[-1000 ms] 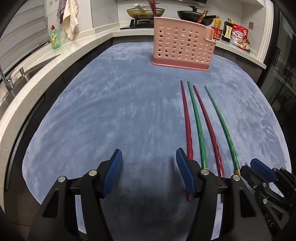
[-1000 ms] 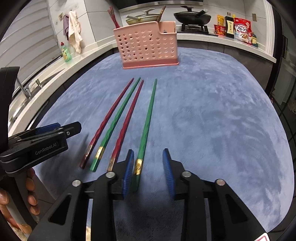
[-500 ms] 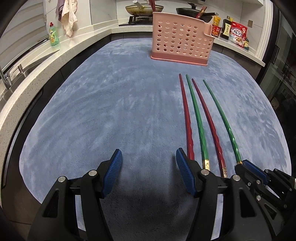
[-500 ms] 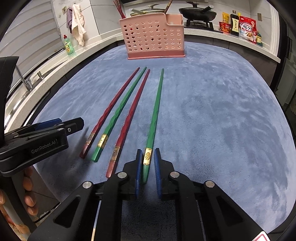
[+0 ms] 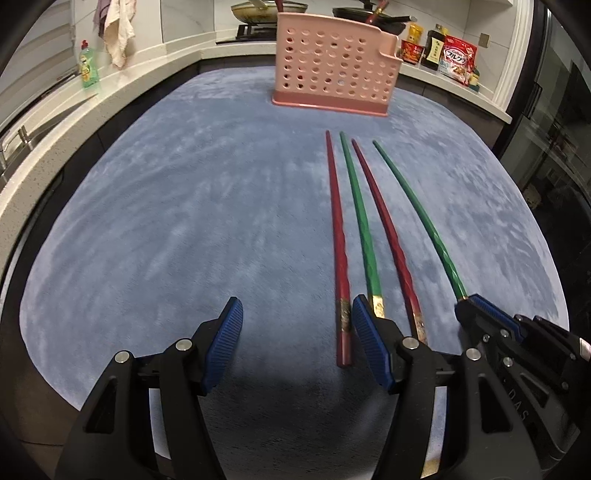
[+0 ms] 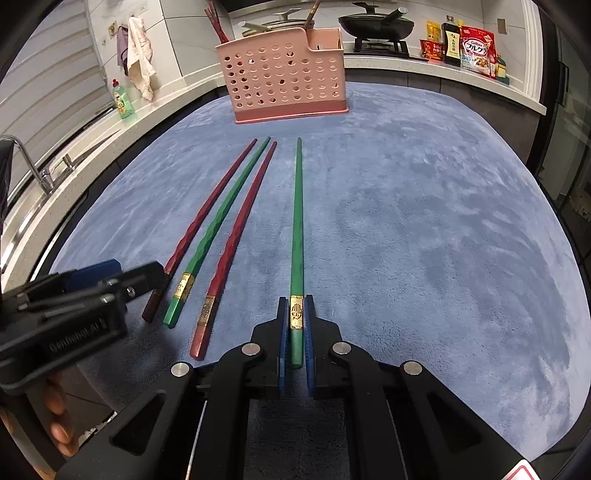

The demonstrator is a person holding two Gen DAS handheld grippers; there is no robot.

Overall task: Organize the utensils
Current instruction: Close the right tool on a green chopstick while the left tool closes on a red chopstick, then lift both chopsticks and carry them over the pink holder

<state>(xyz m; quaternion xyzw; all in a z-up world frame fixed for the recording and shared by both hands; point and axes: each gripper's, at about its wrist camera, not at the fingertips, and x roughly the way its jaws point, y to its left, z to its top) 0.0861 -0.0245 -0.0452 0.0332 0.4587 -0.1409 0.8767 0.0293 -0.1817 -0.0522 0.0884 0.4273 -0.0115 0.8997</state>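
Four long chopsticks lie side by side on the blue mat (image 5: 166, 221), tips toward the pink perforated utensil holder (image 5: 334, 70) (image 6: 284, 77). My right gripper (image 6: 296, 321) (image 5: 476, 306) is shut on the gold-banded butt end of the rightmost green chopstick (image 6: 297, 221) (image 5: 413, 206). My left gripper (image 5: 297, 314) (image 6: 129, 275) stands open. The butt end of the leftmost red chopstick (image 5: 338, 240) (image 6: 207, 218) lies between its fingers, close to the right pad and untouched. A second green chopstick (image 5: 364, 229) (image 6: 225, 214) and a second red chopstick (image 5: 388, 229) (image 6: 240, 229) lie between those two.
A white counter wraps the mat, with a sink tap (image 6: 33, 166) and a green soap bottle (image 5: 88, 64) on the left. Pans on a stove (image 6: 376, 26) and food packets (image 5: 456, 59) stand behind the holder. A person's fingers (image 6: 59, 432) hold the left gripper.
The right gripper's jaws closed onto the green chopstick's end. The left gripper shifted slightly, so the leftmost red chopstick's end now shows between its fingers.
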